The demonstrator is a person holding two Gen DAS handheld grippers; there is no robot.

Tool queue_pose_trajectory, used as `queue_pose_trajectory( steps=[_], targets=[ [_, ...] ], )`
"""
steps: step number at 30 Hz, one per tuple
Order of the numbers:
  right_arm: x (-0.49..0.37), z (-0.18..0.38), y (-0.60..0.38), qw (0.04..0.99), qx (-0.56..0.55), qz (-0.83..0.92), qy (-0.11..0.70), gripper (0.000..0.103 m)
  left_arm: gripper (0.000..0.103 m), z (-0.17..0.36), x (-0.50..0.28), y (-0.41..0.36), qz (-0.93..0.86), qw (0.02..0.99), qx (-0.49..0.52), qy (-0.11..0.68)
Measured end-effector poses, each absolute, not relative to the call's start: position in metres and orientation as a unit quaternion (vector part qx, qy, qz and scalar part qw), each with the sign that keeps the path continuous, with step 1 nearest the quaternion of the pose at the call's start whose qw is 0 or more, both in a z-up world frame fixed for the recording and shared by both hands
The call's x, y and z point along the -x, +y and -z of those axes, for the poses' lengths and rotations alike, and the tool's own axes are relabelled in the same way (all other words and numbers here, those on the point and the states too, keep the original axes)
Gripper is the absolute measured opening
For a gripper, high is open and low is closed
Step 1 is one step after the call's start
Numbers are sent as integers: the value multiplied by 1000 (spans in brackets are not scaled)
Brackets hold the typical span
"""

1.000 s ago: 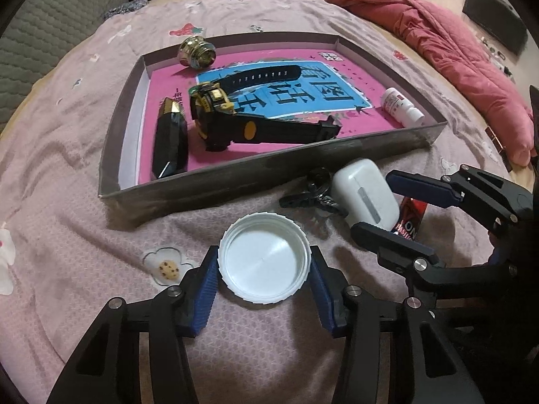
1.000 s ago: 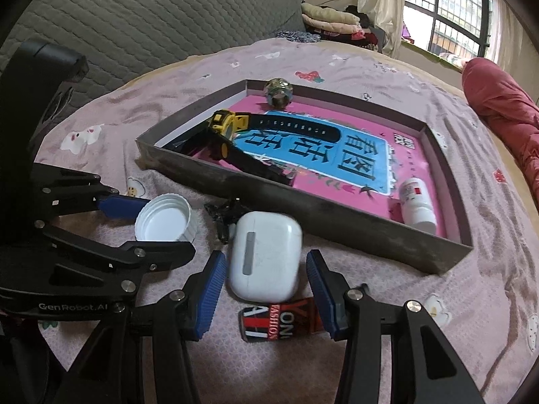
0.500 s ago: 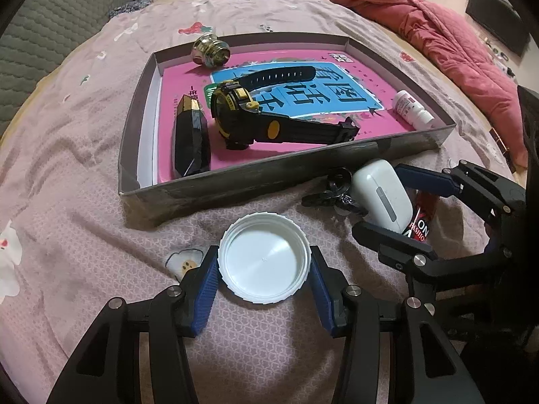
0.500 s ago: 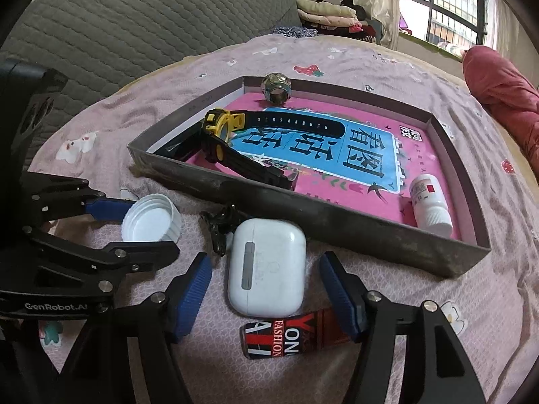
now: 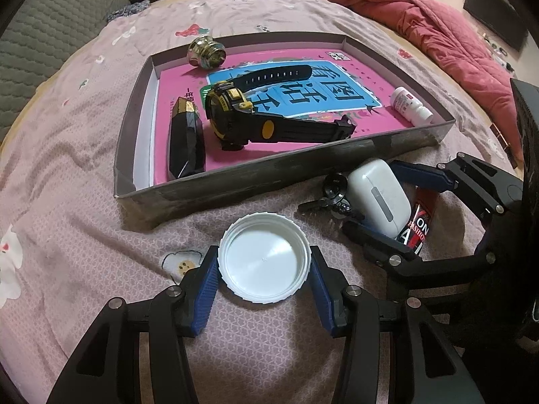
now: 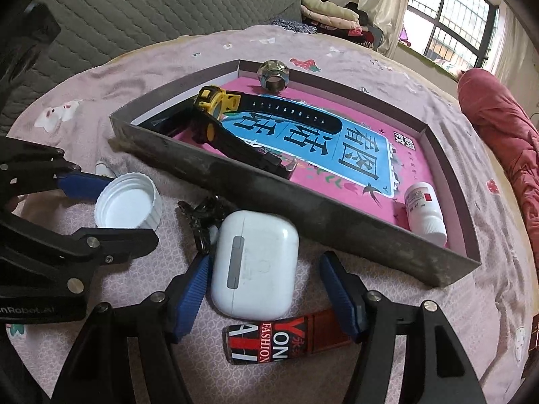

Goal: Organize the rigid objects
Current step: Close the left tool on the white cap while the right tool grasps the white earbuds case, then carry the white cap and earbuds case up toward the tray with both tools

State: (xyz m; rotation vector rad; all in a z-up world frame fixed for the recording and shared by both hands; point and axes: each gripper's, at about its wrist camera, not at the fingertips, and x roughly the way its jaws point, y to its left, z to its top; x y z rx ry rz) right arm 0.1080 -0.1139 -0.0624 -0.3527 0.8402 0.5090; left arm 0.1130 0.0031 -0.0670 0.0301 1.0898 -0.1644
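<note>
My left gripper is shut on a white plastic cap, which lies open side up just over the pink bedsheet. To its right my right gripper stands wide open around a white earbud case. The left pad is close to the case and the right pad is clear of it. A red and black tube lies under the right finger, and a black clip sits by the case. Behind them is a shallow grey box. It holds a black and yellow watch, a black faceted piece, a metal fitting and a small white bottle.
The box's floor is a pink and blue printed sheet. A red quilt is bunched at the far right of the bed. Folded clothes lie at the back, and a grey quilted headboard rises on the left.
The right gripper's jaws have spread wider around the earbud case, which has not moved. The left gripper still holds the cap the same way.
</note>
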Motion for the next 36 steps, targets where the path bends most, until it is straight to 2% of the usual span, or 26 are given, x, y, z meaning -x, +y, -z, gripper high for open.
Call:
queue_pose_trajectory(
  steps=[8,11,36],
  targets=[
    [-109,62,-115,862,170,-251,405,59,52,68,-113,2,77,852,-14,517],
    [-107,61,-113,859,177,-263,402,47,52,68,-114,0,78,853,-15,517],
    [-109,39,-154,869,58,-285,401,46,52,62,-117,-3,93,857,25,506]
  ],
)
